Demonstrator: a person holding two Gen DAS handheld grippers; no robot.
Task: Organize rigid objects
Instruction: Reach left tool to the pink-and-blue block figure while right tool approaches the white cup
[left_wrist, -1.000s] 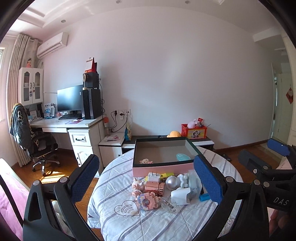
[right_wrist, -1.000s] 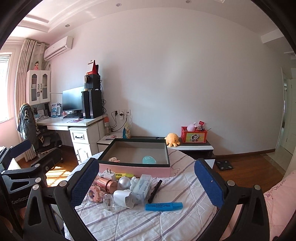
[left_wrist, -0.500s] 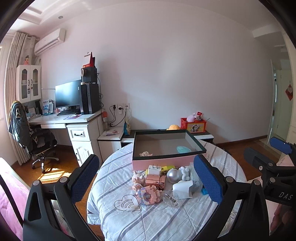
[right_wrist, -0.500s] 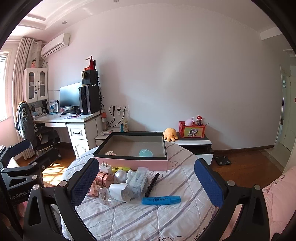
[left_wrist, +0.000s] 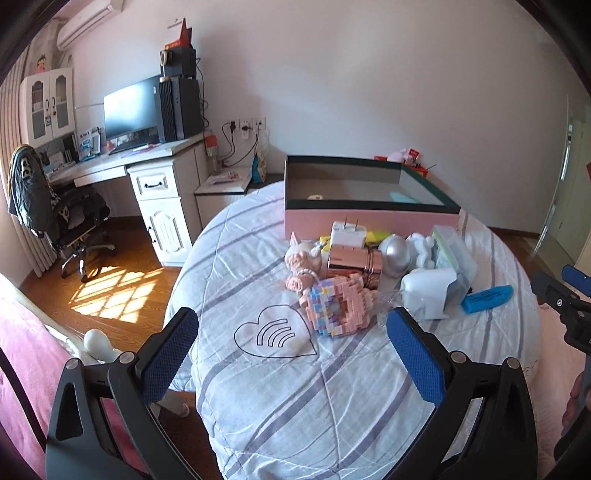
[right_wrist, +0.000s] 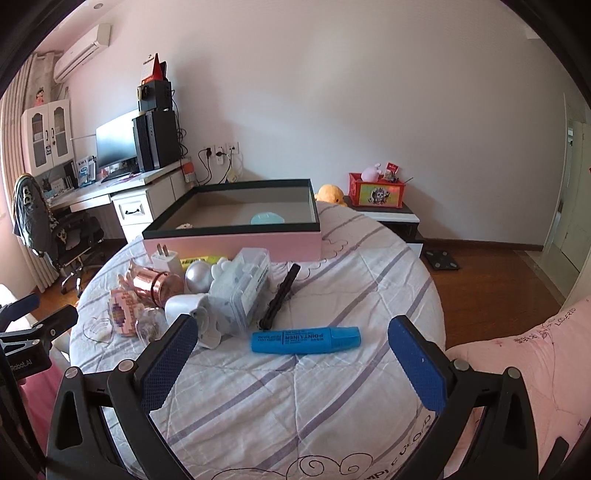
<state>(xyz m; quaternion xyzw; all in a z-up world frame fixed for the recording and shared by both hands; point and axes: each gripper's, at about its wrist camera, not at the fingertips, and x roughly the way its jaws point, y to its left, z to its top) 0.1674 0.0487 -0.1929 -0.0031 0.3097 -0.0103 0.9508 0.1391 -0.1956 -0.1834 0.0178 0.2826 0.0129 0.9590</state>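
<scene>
Both of your grippers hang with jaws spread wide and nothing between them: the right gripper (right_wrist: 293, 360) sits just short of the blue highlighter (right_wrist: 306, 340), which lies crosswise on the striped cover (right_wrist: 332, 406), and the left gripper (left_wrist: 291, 349) is low over the cloth before the pink block toy (left_wrist: 338, 308). The highlighter looks like the easiest first pick, since it lies alone, apart from the heap; I would bring the right pads down either side of its barrel across the short width, near the middle, so it does not swing when lifted. Beyond it, the black pen (right_wrist: 280, 295) leans beside the clear case (right_wrist: 242, 291), and the copper cup (right_wrist: 157, 286), silver ball (right_wrist: 197, 277) and white plug (right_wrist: 166, 258) crowd together, so take outer pieces first. Farthest stands the pink box (right_wrist: 236, 242), open, its floor already holding a teal disc (right_wrist: 267, 218). The left view alone shows the pink figurine (left_wrist: 303, 264) clearly, and the highlighter (left_wrist: 487, 298) partly hidden behind the white mug (left_wrist: 428, 291); the right view alone shows the pen.
</scene>
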